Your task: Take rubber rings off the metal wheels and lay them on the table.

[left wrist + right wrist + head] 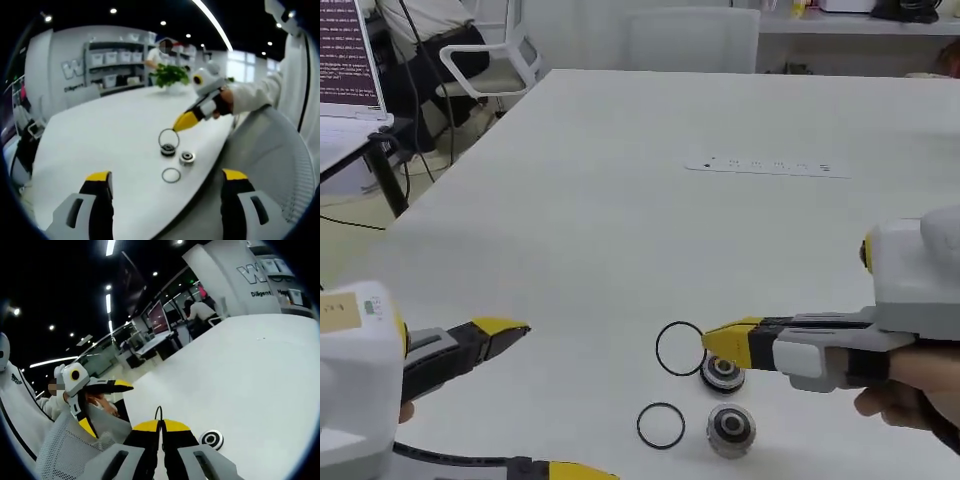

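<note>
The left claw (pixel 550 398) is spread wide and holds nothing. One rubber ring (pixel 661 425) lies on the desk (pixel 620 200) beside a bare wheel (pixel 730 427). Behind them, the right claw (pixel 715 335) pinches the second ring (pixel 680 348) by the other wheel (pixel 722 372). This ring is not yet laid down.

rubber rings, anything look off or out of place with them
Nothing damaged. One rubber ring lies flat on the table by the nearer metal wheel; the other ring stands upright, pinched in the right gripper over the far wheel, not yet laid down.
</note>
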Action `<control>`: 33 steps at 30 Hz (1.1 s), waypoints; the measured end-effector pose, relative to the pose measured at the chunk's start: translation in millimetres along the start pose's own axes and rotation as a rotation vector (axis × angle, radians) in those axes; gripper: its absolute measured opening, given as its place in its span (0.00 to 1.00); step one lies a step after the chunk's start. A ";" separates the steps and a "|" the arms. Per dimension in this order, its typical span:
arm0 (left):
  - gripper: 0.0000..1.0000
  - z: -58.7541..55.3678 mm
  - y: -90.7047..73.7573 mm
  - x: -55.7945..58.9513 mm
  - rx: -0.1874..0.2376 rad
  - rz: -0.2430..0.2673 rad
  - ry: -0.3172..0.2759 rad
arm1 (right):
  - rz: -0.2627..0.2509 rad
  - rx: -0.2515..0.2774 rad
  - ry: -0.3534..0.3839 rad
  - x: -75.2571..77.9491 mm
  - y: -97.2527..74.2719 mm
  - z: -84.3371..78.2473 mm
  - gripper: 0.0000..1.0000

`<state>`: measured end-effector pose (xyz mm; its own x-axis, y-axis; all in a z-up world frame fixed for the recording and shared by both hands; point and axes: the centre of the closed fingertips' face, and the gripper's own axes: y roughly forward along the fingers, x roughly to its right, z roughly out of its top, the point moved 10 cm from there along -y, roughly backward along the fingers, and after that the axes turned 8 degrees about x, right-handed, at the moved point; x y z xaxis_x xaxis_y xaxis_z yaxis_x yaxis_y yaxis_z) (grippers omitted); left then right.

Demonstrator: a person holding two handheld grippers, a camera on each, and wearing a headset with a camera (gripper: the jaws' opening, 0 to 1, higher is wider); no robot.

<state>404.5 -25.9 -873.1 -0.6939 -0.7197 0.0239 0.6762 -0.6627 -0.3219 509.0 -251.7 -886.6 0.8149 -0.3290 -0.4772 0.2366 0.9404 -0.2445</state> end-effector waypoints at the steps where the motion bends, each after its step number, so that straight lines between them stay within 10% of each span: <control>1: 0.90 -0.1 0.0 0.1 -0.001 0.000 0.001 | 0.002 -0.002 0.004 -0.3 1.6 -1.1 0.00; 33: 0.89 -2.7 0.3 1.4 -0.043 -0.006 0.010 | -0.032 -0.221 -0.027 12.2 28.5 -51.7 0.00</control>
<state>403.0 -26.5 -875.8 -0.7001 -0.7139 0.0167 0.6611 -0.6569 -0.3625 498.4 -233.4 -943.0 0.8235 -0.3532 -0.4440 0.1433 0.8867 -0.4395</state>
